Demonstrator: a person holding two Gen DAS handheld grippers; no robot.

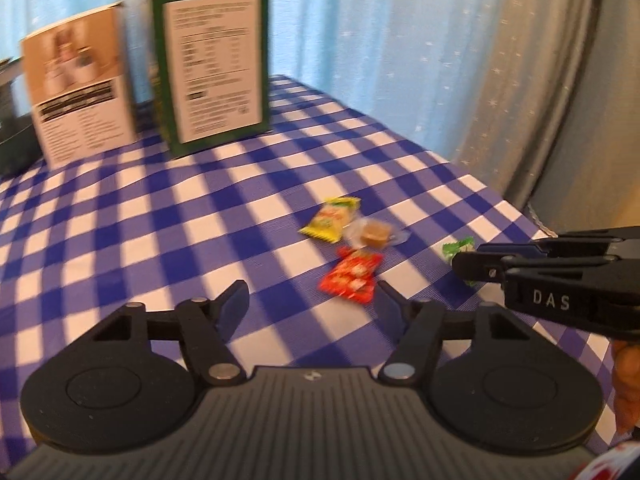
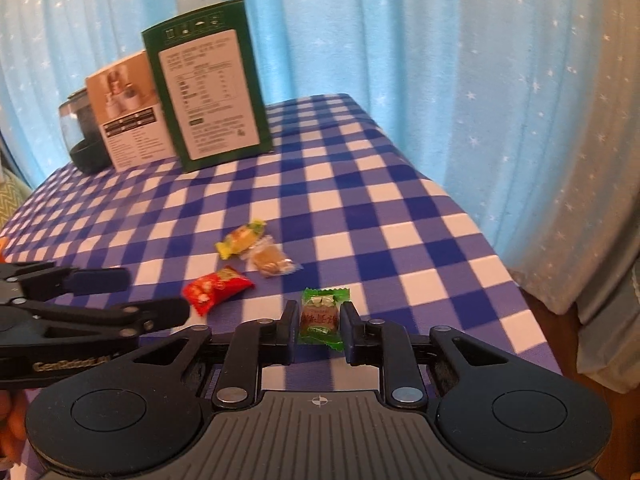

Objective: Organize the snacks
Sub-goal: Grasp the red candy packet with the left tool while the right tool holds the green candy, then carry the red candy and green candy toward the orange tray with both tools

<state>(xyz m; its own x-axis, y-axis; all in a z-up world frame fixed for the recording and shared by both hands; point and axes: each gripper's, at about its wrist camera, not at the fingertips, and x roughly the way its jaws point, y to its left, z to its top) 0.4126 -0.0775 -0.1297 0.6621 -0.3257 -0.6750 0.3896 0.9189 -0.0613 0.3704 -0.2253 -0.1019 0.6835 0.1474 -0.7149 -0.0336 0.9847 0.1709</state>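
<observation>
I have the right hand-held gripper (image 2: pixel 319 322) clamped on the green candy (image 2: pixel 322 317), its pads pressing the wrapper's two long sides while the sweet lies on the counter (image 2: pixel 400 208). My left hand-held gripper (image 1: pixel 313 305) hangs with its jaws apart and nothing between them; the red packet (image 1: pixel 352 281) lies just ahead of its right finger, untouched.

As I judge it, the sorting has barely begun. Only the green candy is in a grip, and it has not left the cloth. Just beyond the red packet, ahead of both grippers, the yellow candy (image 1: pixel 331 222) and the clear-wrapped brown sweet (image 1: pixel 374 233) lie touching each other. All three are loose, and I see no tray or bowl for them, so where they should end up I cannot tell.

The sweets are small pillow-shaped packs in glossy, crinkly film with crimped, saw-toothed ends; the clear wrapper shows a blocky brown piece inside. They look light and slippery, so I expect them to slide under a careless pinch. The counter wears a blue-and-white checked cloth that looks soft, with slight ripples. Far ahead, to the left, stand a tall green carton (image 2: pixel 208 96) with a white printed label, a shorter tan and white box (image 2: pixel 128 108), and a dark, clear-walled appliance (image 2: pixel 80 128) half hidden behind it. Pale blue curtains with small stars hang behind.
</observation>
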